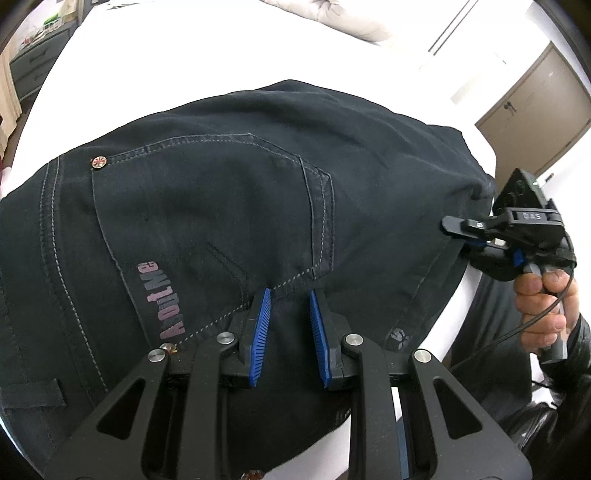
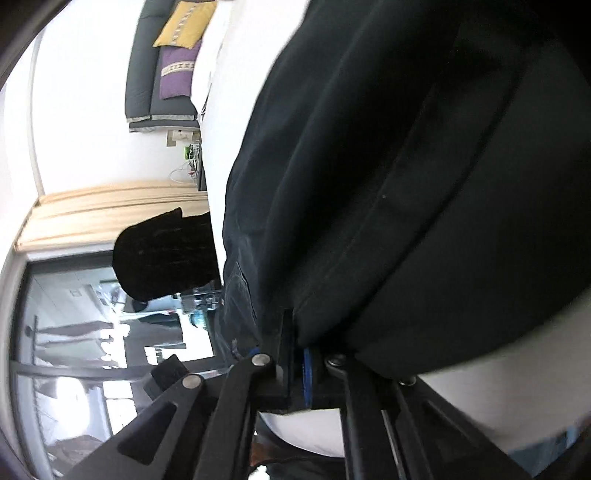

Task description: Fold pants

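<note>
Dark denim pants (image 1: 221,184) lie spread on a white bed (image 1: 184,55), back pocket with pink lettering facing up. My left gripper (image 1: 290,295) sits at the near edge of the pants, its blue pads closed on a raised fold of the fabric just below the pocket seam. My right gripper (image 1: 448,225) comes in from the right, held by a person's hand (image 1: 543,295), and pinches the right edge of the pants. In the right wrist view the pants (image 2: 369,166) fill the frame, and the right gripper (image 2: 295,332) is shut with the cloth edge between its jaws.
A pillow (image 1: 332,14) lies at the far end of the bed. A grey drawer unit (image 1: 33,62) stands at the left and a wooden door (image 1: 535,99) at the right. A sofa with yellow and purple cushions (image 2: 166,74) and a beige curtain (image 2: 110,210) stand beyond the bed.
</note>
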